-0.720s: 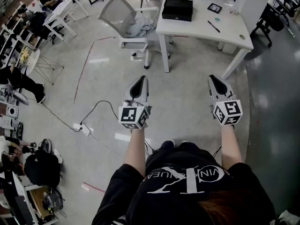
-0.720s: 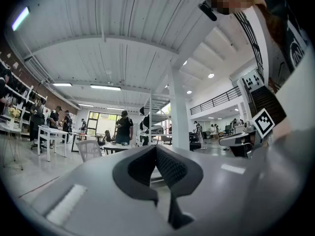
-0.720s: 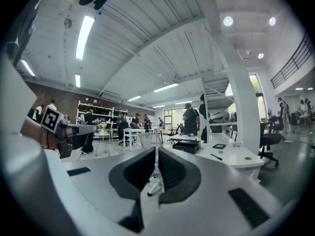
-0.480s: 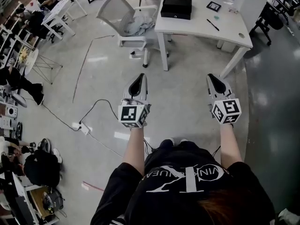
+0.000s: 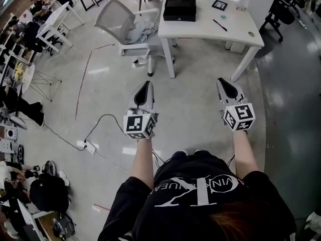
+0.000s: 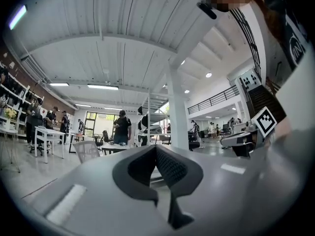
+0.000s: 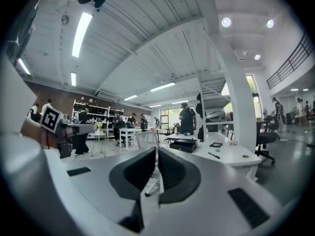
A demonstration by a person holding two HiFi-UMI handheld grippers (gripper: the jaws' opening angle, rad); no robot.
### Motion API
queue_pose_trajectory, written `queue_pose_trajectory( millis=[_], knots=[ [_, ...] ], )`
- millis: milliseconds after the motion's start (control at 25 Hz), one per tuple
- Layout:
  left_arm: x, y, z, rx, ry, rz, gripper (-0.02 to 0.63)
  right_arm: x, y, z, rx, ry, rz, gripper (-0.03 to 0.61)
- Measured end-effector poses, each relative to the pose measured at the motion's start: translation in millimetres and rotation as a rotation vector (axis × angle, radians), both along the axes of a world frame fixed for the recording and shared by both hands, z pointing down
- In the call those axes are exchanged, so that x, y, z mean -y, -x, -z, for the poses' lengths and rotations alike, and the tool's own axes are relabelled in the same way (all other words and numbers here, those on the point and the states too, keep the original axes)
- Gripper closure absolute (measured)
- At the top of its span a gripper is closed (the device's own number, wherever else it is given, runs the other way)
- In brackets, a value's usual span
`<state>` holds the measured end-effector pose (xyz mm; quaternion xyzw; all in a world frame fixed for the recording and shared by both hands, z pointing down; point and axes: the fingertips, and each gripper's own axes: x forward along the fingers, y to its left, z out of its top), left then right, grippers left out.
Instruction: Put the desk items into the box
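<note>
On the open floor, well short of the white desk: person standing, both arms out front.

Change over the last fraction of a second is small. The desk has slid a bit left in the head view and both grippers sit slightly higher in it. It reads as a heading adjustment, not real closing of the gap. Nothing on the desk has moved.

Left gripper: jaws closed tip to tip, nothing between them. Right gripper: jaws drawn together to a hairline slit, also empty.

Desk layout:
- black box is at the far-left corner. I can't tell from here whether it's open.
- small black-framed square is at the far edge, right of the box.
- pen is mid-desk, right of the box and well apart from it.
- tiny teal item sits between the square and the pen, too small to identify.

White mesh chair is off the desk's left end.

My read is the task hasn't started. No item is in the box yet as far as I can see. Next up is walking in, then opening a jaw over the pen or the square.
</note>
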<state>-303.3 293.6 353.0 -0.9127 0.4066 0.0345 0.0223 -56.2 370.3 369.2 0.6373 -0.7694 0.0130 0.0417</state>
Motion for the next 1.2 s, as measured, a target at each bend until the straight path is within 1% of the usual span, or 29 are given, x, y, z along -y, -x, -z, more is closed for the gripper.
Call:
queue_pose_trajectory(
  millis=[200, 400, 520, 560, 640, 680, 800, 880, 1200],
  knots=[
    [10, -1, -5, -0.007, -0.002, -0.028, 0.604, 2, -3, -3, 0.009, -0.02, -0.053, 0.551],
    [36, -16, -17, -0.007, 0.011, -0.053, 0.603, 23, -16, -13, 0.024, -0.024, -0.069, 0.551],
    [44, -24, -14, -0.014, 0.012, -0.069, 0.603, 30, -23, -9, 0.018, -0.028, -0.079, 0.551],
    [45, -27, -13, -0.013, 0.014, -0.074, 0.603, 32, -25, -7, 0.02, -0.028, -0.08, 0.547],
    [51, -32, -15, -0.004, 0.02, -0.076, 0.603, 40, -30, -7, 0.027, -0.024, -0.076, 0.511],
    [56, -35, -17, 0.0, 0.026, -0.074, 0.603, 45, -34, -9, 0.031, -0.021, -0.074, 0.511],
    [74, -46, -22, 0.001, 0.041, -0.062, 0.603, 61, -49, -16, 0.041, -0.009, -0.07, 0.492],
    [90, -57, -21, -0.001, 0.044, -0.056, 0.603, 75, -61, -18, 0.043, -0.002, -0.068, 0.491],
    [146, -115, -19, 0.003, 0.054, -0.049, 0.604, 135, -121, -20, 0.047, 0.017, -0.058, 0.479]
  ],
)
